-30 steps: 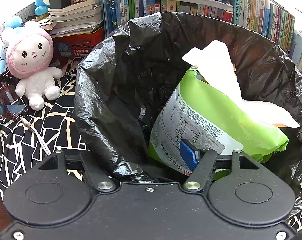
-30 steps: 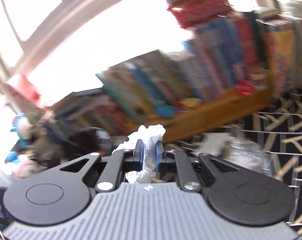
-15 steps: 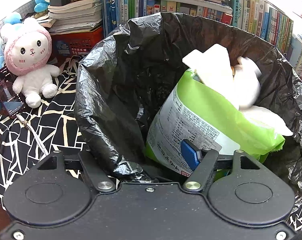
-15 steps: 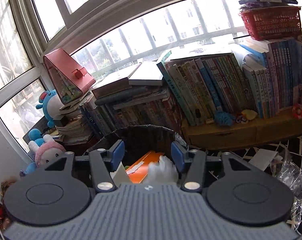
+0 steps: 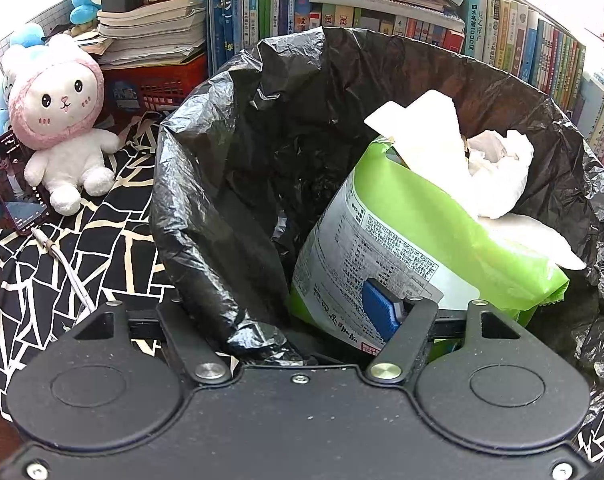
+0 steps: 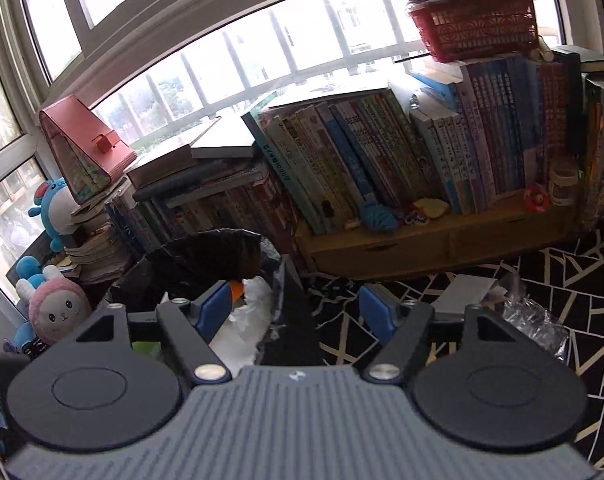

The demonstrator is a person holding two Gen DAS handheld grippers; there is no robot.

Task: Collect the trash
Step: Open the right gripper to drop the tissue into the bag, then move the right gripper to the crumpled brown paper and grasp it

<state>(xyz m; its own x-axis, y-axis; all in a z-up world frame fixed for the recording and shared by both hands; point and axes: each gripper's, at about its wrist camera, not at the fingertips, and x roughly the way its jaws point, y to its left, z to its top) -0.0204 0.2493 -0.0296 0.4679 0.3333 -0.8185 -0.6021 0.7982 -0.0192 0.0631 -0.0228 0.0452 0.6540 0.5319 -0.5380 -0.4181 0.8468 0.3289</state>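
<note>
A bin lined with a black bag [image 5: 229, 184] fills the left wrist view. Inside it a green package [image 5: 414, 216] leans with white paper [image 5: 434, 136] and a crumpled white tissue [image 5: 498, 168] on top. My left gripper [image 5: 297, 312] is open at the near rim, with a fold of the bag between its fingers. The fold hides the left pad. In the right wrist view my right gripper [image 6: 295, 308] is open and holds nothing, just right of the bin [image 6: 205, 256], where white trash [image 6: 245, 312] shows.
Crumpled clear plastic [image 6: 534, 320] and a white card [image 6: 466, 292] lie on the black patterned cloth right of the bin. Books on a low wooden shelf [image 6: 422, 244] line the back. A pink plush [image 5: 57, 116], a phone [image 5: 13, 184] and a cable lie left of the bin.
My right gripper opened over the bin and let go of the white tissue. The tissue now rests on the green package, and the gripper has drifted right. The left gripper barely moved.
</note>
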